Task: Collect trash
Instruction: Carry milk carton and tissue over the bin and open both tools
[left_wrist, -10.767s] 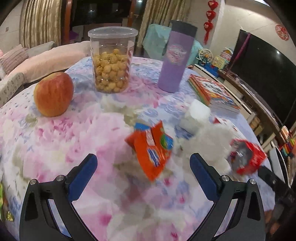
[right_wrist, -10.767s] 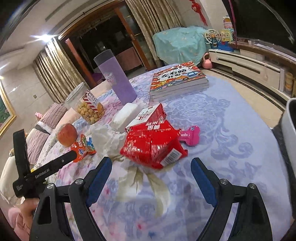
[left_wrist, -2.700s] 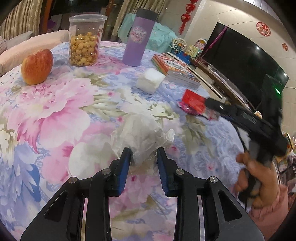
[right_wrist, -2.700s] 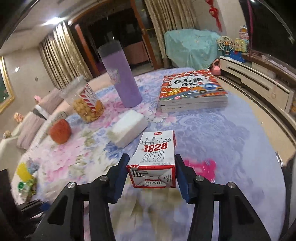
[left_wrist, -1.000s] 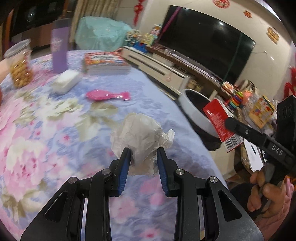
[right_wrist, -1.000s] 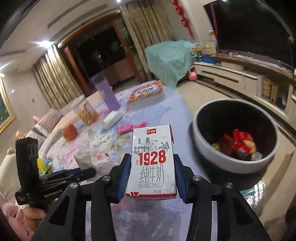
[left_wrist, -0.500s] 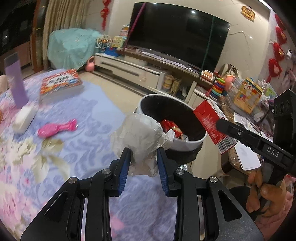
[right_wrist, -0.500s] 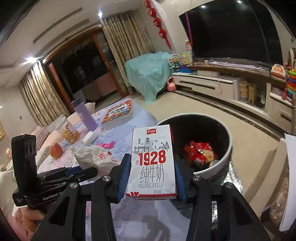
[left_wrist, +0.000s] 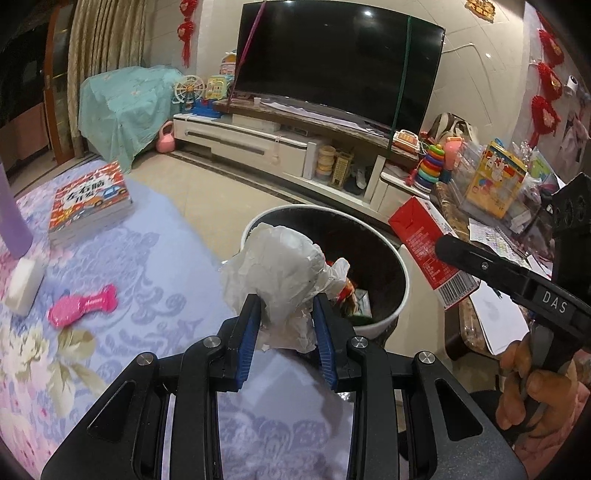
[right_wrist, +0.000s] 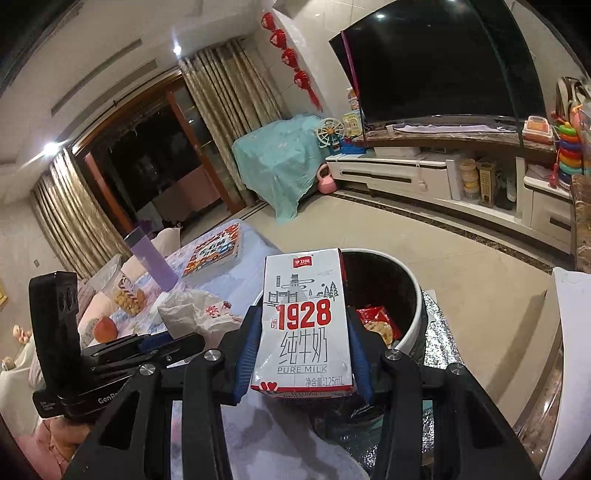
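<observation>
While clamped between blue pads at lower centre of the left wrist view, left gripper (left_wrist: 286, 325) narrow, pinching crumpled white tissue (left_wrist: 280, 266), wad bulging up above the fingertips. Just behind the wad, at frame centre: white-rimmed, dark-lined trash bin (left_wrist: 400, 273), wrappers inside. To the right, right gripper (left_wrist: 461, 254) in side view, red-backed milk carton (left_wrist: 428, 243) at its tip, beside the bin's right rim; a hand (left_wrist: 532, 384) wrapped around its grip at lower right. At left, on the floral tablecloth (left_wrist: 129, 258): pink toy (left_wrist: 83, 306), white block (left_wrist: 24, 284), stack of picture books (left_wrist: 90, 199), purple bottle (left_wrist: 11, 218) at the far edge. Across the top: dark television (left_wrist: 336, 62).

From the right wrist view, right gripper (right_wrist: 303, 347) part-way closed, squeezing upright milk carton (right_wrist: 303, 325) marked "1928" and "PURE MILK" at lower centre. Directly behind the carton, trash bin (right_wrist: 415, 295), red wrapper (right_wrist: 375, 317) visible within. At left, left gripper (right_wrist: 162, 343) seen from the side, crumpled tissue (right_wrist: 192, 306) at its tip. Further back at left: purple bottle (right_wrist: 149, 258), snack jar (right_wrist: 127, 291), apple (right_wrist: 105, 328), picture books (right_wrist: 214, 251). Upper right: television (right_wrist: 436, 62).
</observation>
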